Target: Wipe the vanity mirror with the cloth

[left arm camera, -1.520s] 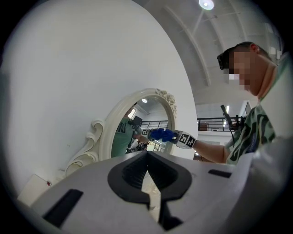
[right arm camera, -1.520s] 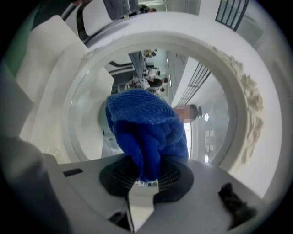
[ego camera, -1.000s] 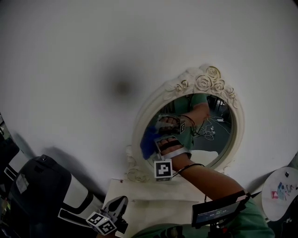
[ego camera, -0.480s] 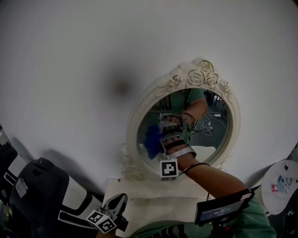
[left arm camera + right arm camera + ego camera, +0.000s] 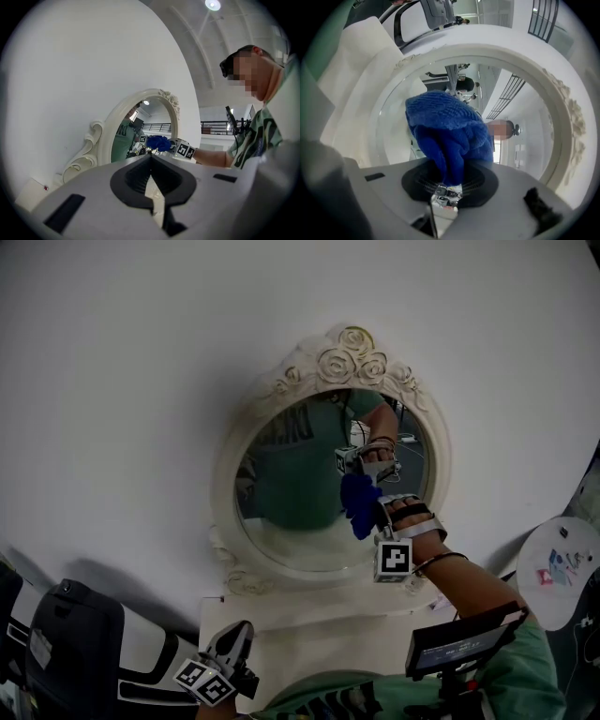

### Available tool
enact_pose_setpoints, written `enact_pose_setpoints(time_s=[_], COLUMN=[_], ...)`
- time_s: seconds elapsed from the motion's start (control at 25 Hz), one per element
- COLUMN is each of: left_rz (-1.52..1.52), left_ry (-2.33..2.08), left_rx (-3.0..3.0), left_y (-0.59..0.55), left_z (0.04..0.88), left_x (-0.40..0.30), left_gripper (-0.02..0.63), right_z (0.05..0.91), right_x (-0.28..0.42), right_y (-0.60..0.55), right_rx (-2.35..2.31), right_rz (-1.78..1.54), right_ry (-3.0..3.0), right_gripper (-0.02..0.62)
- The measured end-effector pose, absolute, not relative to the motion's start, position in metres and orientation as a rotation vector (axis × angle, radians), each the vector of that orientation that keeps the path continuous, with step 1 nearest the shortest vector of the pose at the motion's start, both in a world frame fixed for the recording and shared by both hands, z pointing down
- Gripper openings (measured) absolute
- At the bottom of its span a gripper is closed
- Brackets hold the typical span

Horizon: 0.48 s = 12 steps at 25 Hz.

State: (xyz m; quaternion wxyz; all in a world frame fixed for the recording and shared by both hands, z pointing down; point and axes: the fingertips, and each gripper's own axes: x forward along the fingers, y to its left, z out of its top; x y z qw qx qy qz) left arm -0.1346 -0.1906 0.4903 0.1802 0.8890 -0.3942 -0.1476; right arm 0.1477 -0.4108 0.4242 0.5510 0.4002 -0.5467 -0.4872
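Far left of the left gripper (image 5: pixel 220 667), well apart from the work, sits a black-and-white object (image 5: pixel 84 652) whose kind I cannot tell. The left gripper hangs low in front of the white stand (image 5: pixel 309 624), below the mirror; its 2 jaws are together with nothing between them (image 5: pixel 151 187). Above and beyond it the vanity mirror (image 5: pixel 272 390) stands upright against the white wall (image 5: pixel 122 381), an oval with its long axis running up and down, tilted a little in the head view, and carved roses (image 5: pixel 347 357) crowning its cream frame. The glass (image 5: pixel 281 512) left of the right gripper (image 5: pixel 367 514) is bare and wide open; on its right the frame's rim lies near. The right gripper points straight at the glass, jaws (image 5: pixel 447 180) clamped on the blue cloth (image 5: pixel 358 502), which bunches forward from the jaws and meets its own reflection on the right part of the glass (image 5: pixel 447 133). Below the right forearm a small screen (image 5: pixel 464 643) sits on a mount, and further right a white disc (image 5: pixel 562 573) lies clear of the mirror.
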Motion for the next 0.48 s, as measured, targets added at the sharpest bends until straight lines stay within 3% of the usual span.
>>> enact_pose_setpoints(time_s=[0.32, 0.48], left_rz=[-0.401, -0.408], left_ry=[-1.099, -1.122], left_rx=[2.513, 2.501], left_y=[-0.192, -0.191], left_z=[0.493, 0.494], left_x=[-0.13, -0.137], left_gripper=[0.009, 0.009], right_z=[0.435, 0.436], right_x=[0.275, 0.286], right_y=[-0.414, -0.414], right_rx=[1.062, 1.099], right_rz=[-0.944, -0.897], right_ry=[-1.117, -1.103], right_gripper=[0.086, 0.085])
